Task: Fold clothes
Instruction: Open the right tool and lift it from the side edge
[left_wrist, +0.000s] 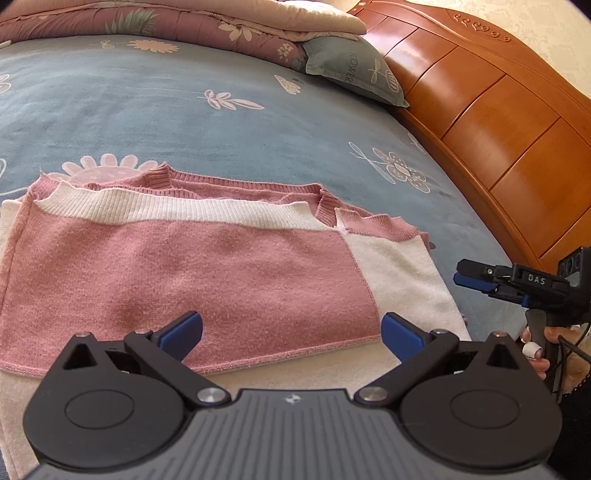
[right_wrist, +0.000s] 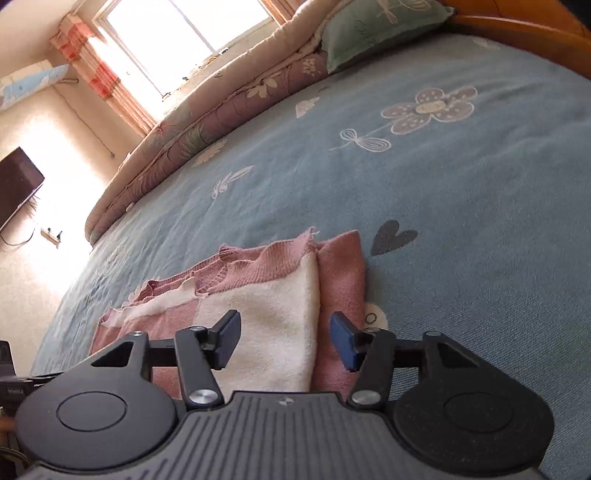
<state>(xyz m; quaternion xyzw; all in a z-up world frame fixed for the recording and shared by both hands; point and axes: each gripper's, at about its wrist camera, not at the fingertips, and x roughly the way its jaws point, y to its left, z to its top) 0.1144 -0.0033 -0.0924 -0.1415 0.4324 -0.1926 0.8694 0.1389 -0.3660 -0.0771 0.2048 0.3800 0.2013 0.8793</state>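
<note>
A pink and white knit sweater (left_wrist: 221, 266) lies folded flat on the blue flowered bedsheet (left_wrist: 184, 110), its white ribbed hem across the top and a white panel at the right. My left gripper (left_wrist: 291, 328) hovers open over the sweater's near edge, with nothing between its blue pads. To the right of the sweater, off its white panel, my right gripper (left_wrist: 460, 272) is held above the sheet by a hand (left_wrist: 535, 347). In the right wrist view the right gripper (right_wrist: 286, 332) is open above the sweater's (right_wrist: 266, 302) folded side, touching no cloth.
A wooden headboard (left_wrist: 498, 122) runs along the right. A grey-green pillow (left_wrist: 351, 70) and a folded floral quilt (left_wrist: 184, 22) lie at the far side of the bed. A bright window (right_wrist: 177, 33) and a dark screen (right_wrist: 18, 184) are on the walls beyond.
</note>
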